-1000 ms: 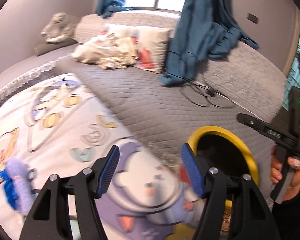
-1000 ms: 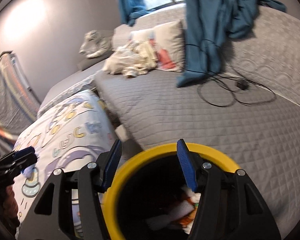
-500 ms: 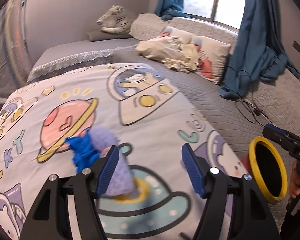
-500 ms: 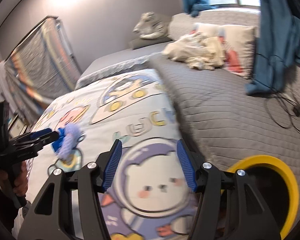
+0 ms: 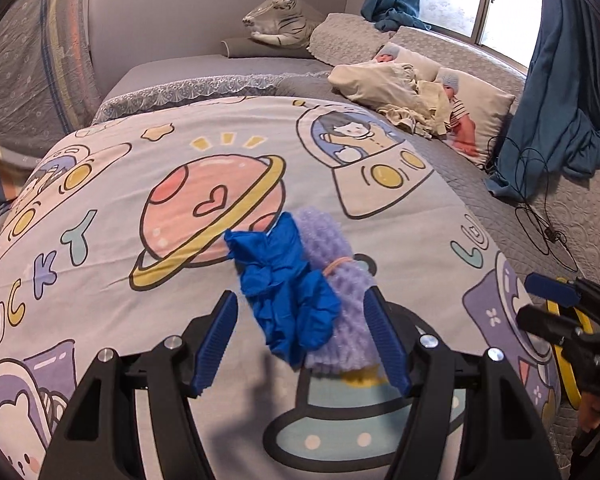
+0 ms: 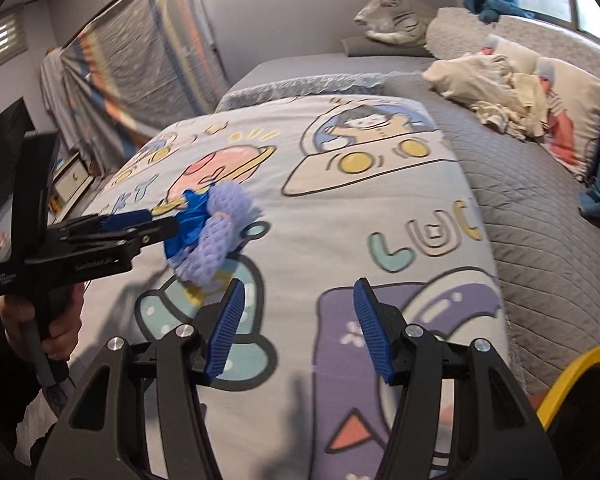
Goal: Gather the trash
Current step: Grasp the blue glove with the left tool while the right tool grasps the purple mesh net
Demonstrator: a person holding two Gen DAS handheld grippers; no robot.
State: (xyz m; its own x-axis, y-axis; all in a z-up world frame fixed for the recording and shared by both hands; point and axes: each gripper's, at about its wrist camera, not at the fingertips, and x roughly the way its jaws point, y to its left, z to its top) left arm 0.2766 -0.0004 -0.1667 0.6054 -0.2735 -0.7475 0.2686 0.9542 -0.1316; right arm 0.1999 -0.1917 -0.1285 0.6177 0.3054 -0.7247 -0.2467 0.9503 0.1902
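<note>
Left gripper (image 5: 302, 344): fingers spread wide, the trash sitting between them; the blue pads do not visibly press on it.
Trash: a crumpled blue glove (image 5: 286, 288) lies against a roll of purple foam netting (image 5: 336, 280), which has a rubber band (image 5: 338, 265) round its middle. The netting is close to the right finger, the glove nearer the left one with a gap beside it.
Same trash from the right wrist view: the netting (image 6: 216, 240) and glove (image 6: 190, 220) sit at the tip of the left gripper (image 6: 156, 226), ahead and to the left of the right fingers.
Right gripper (image 6: 296, 328): fingers wide apart, holding nothing, above the blanket.
Bin: a yellow-rimmed bin (image 6: 580, 384) shows to the right of the right fingers, at the bed's edge.
Under the fingers: a cartoon blanket (image 5: 140, 280) printed with planets, spaceships and bears.
Writing: large letters on the blanket, "LU" readable ahead of the right fingers and "CKY" to the left of the left fingers.
Beyond the fingers: grey quilted bedspread (image 6: 540, 220), a heap of cream cloth (image 5: 392, 92) on a printed pillow (image 5: 476, 112), a toy tiger (image 5: 280, 20), blue curtains (image 5: 552, 120), a black cable (image 5: 540, 216).
In the way: nothing lies between either pair of fingers and the trash.
</note>
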